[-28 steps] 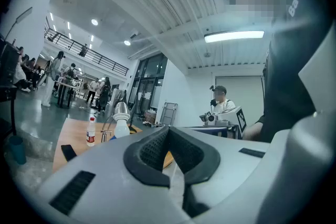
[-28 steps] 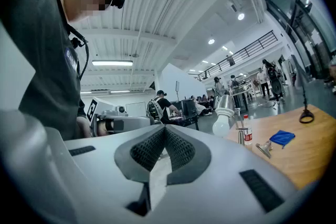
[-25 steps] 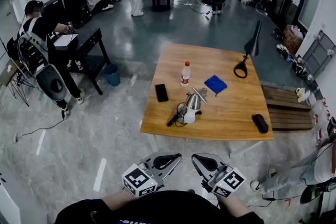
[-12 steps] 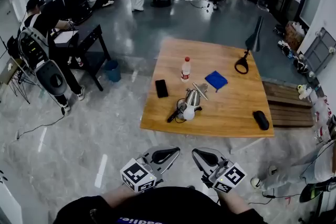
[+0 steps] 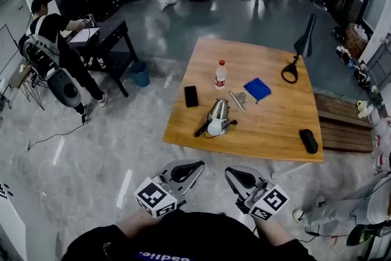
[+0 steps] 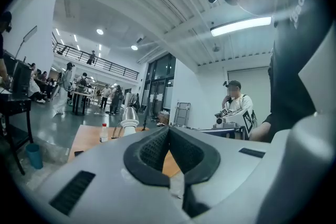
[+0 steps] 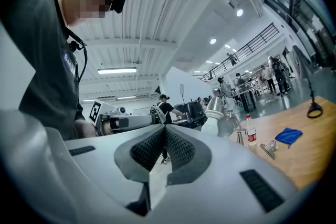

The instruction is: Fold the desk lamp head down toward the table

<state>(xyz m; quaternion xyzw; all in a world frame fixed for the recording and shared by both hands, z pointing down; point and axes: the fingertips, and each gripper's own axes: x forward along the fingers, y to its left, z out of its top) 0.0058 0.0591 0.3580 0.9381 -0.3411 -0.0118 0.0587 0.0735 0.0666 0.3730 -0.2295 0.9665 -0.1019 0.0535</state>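
Note:
A chrome desk lamp (image 5: pixel 217 115) with a white bulb end and a black cord sits in the middle of the wooden table (image 5: pixel 269 137). It also shows in the left gripper view (image 6: pixel 128 119) and the right gripper view (image 7: pixel 216 112). A second, black lamp (image 5: pixel 303 40) with a ring base stands at the table's far right corner. My left gripper (image 5: pixel 195 166) and right gripper (image 5: pixel 230 172) hover side by side over the floor, well short of the table's near edge. Both are shut and hold nothing. The jaws meet in the left gripper view (image 6: pixel 169 132) and in the right gripper view (image 7: pixel 165 131).
On the table are a water bottle (image 5: pixel 220 74), a black phone (image 5: pixel 191 96), a blue cloth (image 5: pixel 257 88), a small metal piece (image 5: pixel 236 101) and a black case (image 5: pixel 308 140). A person (image 5: pixel 58 46) stands at a dark desk to the left, and a bench (image 5: pixel 342 125) sits right of the table.
Both grippers have edged forward toward the table, still shut and empty. The view has shifted with the head; the things on the table lie as before.

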